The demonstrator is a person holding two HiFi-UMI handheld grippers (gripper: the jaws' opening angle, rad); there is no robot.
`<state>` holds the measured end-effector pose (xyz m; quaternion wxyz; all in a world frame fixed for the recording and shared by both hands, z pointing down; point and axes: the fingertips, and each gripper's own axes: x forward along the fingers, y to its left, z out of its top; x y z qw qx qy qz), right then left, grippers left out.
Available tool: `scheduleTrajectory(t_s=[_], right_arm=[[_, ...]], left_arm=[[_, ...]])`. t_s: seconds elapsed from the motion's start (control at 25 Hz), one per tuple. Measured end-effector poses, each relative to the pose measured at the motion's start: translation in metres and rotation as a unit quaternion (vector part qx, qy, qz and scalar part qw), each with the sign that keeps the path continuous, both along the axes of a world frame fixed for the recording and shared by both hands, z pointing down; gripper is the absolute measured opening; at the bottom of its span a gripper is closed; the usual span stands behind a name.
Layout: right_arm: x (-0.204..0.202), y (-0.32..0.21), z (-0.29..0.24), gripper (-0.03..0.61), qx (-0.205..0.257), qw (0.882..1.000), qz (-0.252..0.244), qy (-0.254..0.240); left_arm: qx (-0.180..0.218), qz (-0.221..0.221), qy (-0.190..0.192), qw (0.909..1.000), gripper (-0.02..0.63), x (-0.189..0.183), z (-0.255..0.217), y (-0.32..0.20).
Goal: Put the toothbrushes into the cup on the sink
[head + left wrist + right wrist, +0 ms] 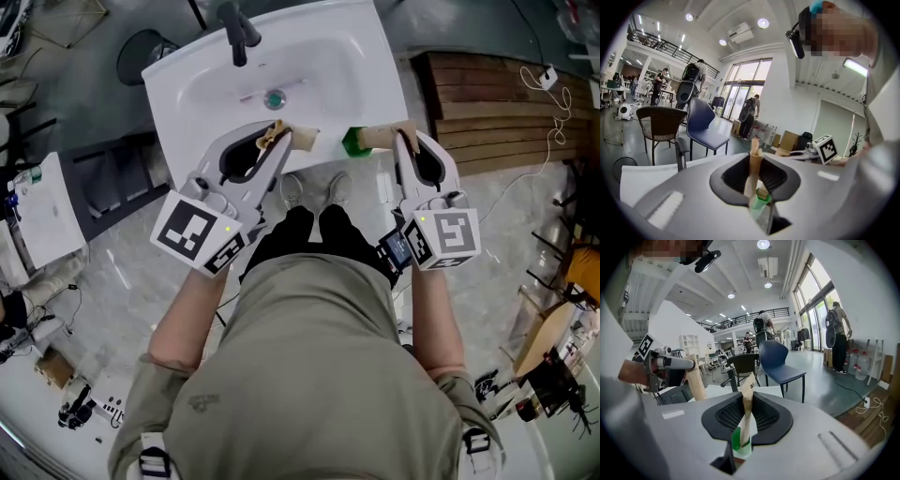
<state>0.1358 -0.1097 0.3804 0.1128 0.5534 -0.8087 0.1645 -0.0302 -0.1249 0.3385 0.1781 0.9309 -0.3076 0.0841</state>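
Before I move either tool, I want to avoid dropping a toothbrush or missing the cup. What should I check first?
1. Left tool grips the left toothbrush: ok, jaws shut on its paper wrapper.
2. Right tool grips the right toothbrush: ok, jaws shut on its wrapper.
3. Cup located: cannot tell, no view shows one.
4. Both tools over the sink: ok, their tips are at its front rim.
5. Tools apart from each other: ok, there is a gap between them.
6. Faucet out of the way: ok, it stands at the far side.
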Motion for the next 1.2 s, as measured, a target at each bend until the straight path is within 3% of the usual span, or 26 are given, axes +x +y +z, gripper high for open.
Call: scheduleTrajectory(t_s=[0.68,1.2], right_arm=[[-0.011,0.000,0.026,0.048,-0.006,0.999,0.014,0.045],[-0.016,-0.002,0.039,0.048,-0.013,0.998,0.017,0.053]], left_arm=[[-0.005,0.017,-0.009,0.9998,0.049,0.000,0.000,-0.005],[-0.010,0.024,-0.012,0.9996,0.049,-0.003,0.004,-0.007]])
